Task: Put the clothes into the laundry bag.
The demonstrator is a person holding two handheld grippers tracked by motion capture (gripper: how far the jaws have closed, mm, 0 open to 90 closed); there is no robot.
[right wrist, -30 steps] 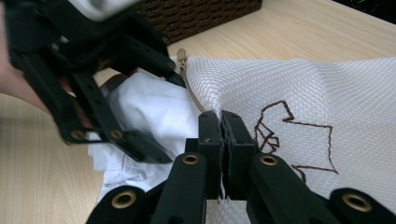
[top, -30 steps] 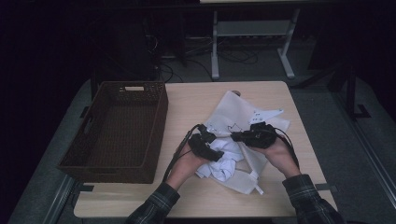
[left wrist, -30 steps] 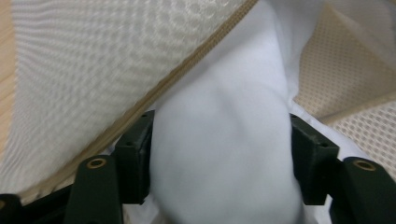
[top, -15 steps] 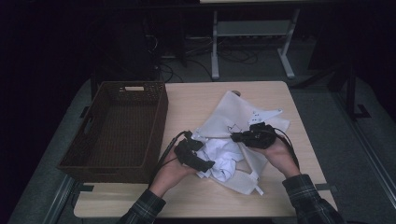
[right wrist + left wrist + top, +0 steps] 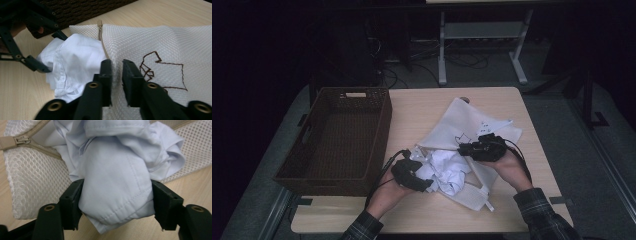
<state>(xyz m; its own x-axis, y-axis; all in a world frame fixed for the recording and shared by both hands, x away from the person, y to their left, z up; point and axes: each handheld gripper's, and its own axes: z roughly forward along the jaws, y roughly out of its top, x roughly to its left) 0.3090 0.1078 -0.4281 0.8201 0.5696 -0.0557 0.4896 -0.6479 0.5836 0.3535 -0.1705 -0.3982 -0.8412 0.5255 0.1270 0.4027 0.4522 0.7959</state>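
Stuffing a garment into a mesh laundry bag, mid-step. The white shirt [image 5: 447, 172] lies bunched on the table [image 5: 422, 107], at the zippered mouth of the mesh laundry bag [image 5: 462, 125], partly on the bag and partly on bare wood. The left hand-held gripper [image 5: 424, 186] is clamped on a thick fold of the shirt, the cloth bulging between its jaws, which have just been closing. The right hand-held gripper [image 5: 117, 72] has its jaws narrowly apart around a pinch of mesh beside the zipper [image 5: 101, 33]; they have just been opening, and whether the pads press the mesh at all is hard to judge from this angle. An empty wicker basket [image 5: 337, 135] stands just left of the bag. The step in hand appears to be feeding the shirt through the opening. The next move calls for the right gripper to secure and lift the bag's edge, so that the mouth gapes, while the left pushes the fold inward.
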